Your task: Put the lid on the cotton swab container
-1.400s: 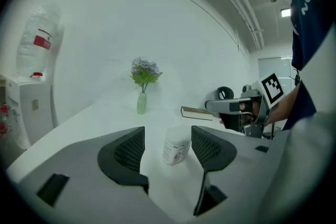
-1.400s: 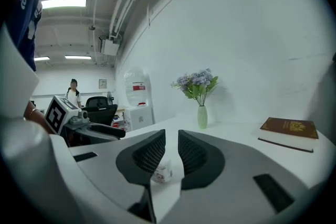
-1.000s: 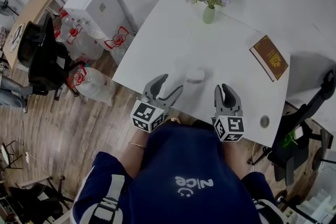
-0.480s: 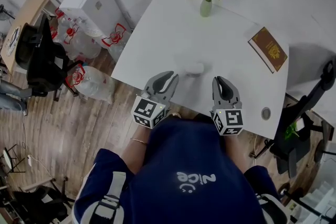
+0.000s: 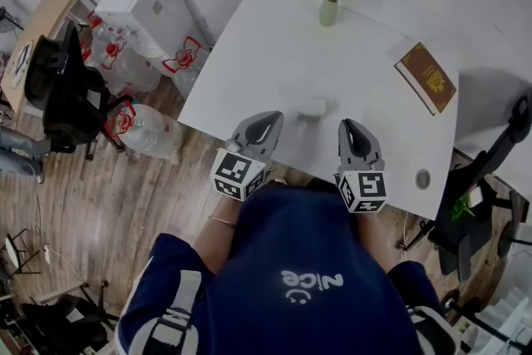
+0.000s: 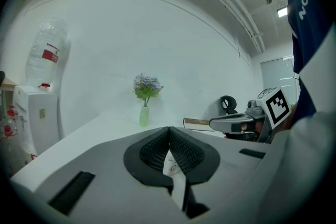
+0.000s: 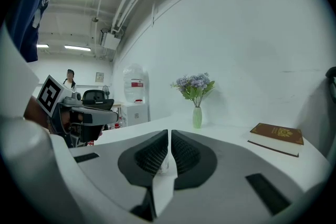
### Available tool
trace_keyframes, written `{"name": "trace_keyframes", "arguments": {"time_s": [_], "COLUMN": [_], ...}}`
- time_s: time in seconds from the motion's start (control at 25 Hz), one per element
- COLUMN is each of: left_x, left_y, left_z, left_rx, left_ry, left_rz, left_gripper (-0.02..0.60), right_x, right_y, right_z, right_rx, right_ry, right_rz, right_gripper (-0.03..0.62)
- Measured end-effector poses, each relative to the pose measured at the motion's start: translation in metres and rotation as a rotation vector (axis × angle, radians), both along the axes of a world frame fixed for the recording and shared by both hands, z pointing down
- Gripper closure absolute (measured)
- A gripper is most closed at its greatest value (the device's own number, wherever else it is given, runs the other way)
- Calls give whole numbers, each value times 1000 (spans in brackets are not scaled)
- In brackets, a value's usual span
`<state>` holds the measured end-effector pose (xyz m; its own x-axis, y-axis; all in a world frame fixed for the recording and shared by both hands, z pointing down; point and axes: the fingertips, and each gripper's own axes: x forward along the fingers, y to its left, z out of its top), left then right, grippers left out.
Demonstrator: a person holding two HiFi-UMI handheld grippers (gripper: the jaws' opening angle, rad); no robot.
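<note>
A small whitish round container [image 5: 312, 106] sits on the white table [image 5: 274, 54] near its front edge. I cannot make out a separate lid. My left gripper [image 5: 270, 119] hovers just left of the container without touching it. Its jaws have just been closing and now meet, with nothing between them [image 6: 168, 128]. My right gripper [image 5: 350, 125] is a little to the right of the container, its jaws together and empty [image 7: 169, 132]. A sliver of the container [image 7: 163, 164] shows beyond its pads.
A vase of purple flowers [image 5: 330, 11] stands at the table's far edge, and a brown book [image 5: 425, 78] lies at the right. A round grommet [image 5: 423, 178] is near the front right corner. Water bottles and a dispenser [image 5: 145, 4] and a black chair [image 5: 66, 91] are on the left.
The left gripper's jaws went from wide apart to closed. The right gripper's jaws also came together. Both grippers stayed in front of the container.
</note>
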<state>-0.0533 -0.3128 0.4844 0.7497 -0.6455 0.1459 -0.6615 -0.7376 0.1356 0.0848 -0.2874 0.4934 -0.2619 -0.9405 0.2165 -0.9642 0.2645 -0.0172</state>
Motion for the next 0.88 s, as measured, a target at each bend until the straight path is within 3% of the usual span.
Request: {"name": "trace_keyframes", "arguments": {"time_s": [0.88], "left_x": [-3], "left_y": [-8], "left_z": [-2], "left_rx": [17], "left_ry": [-13], "left_rz": [-14], "left_gripper": [563], "right_x": [-3], "right_y": [-6], "right_z": [-1], "right_rx": [0], "right_ry": [12], "right_rz": [6], "right_gripper": [542]}}
